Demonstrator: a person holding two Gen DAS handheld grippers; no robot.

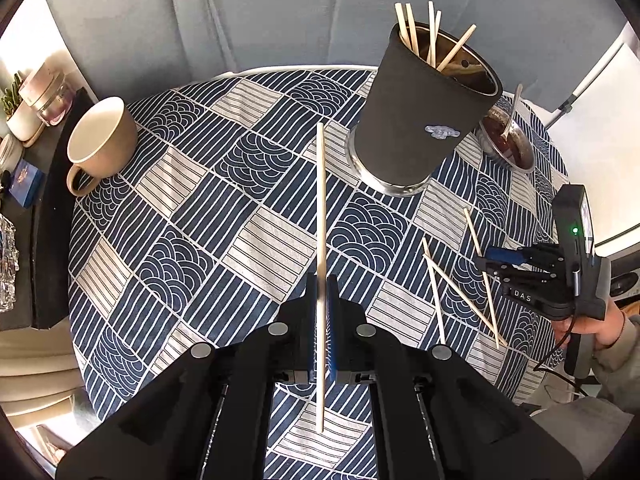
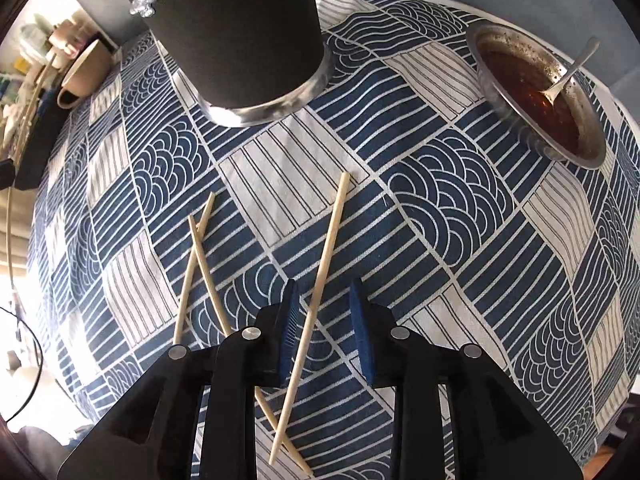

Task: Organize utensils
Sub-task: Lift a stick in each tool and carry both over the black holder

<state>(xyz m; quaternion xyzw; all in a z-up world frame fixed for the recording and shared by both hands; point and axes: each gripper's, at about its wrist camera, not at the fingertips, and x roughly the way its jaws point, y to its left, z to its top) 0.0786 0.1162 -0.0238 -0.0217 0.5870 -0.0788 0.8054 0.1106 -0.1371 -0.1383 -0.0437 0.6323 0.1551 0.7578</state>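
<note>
Black holder [image 1: 420,120] and sauce bowl [image 2: 540,88] block far side; bare tablecloth [image 1: 200,208] left

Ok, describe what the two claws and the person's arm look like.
Both claws are black with blue ribbed pads and round silver pins. The right claw has a black handle with a green light, "DAS" lettering and a thin black cable. The sleeve is grey.
</note>
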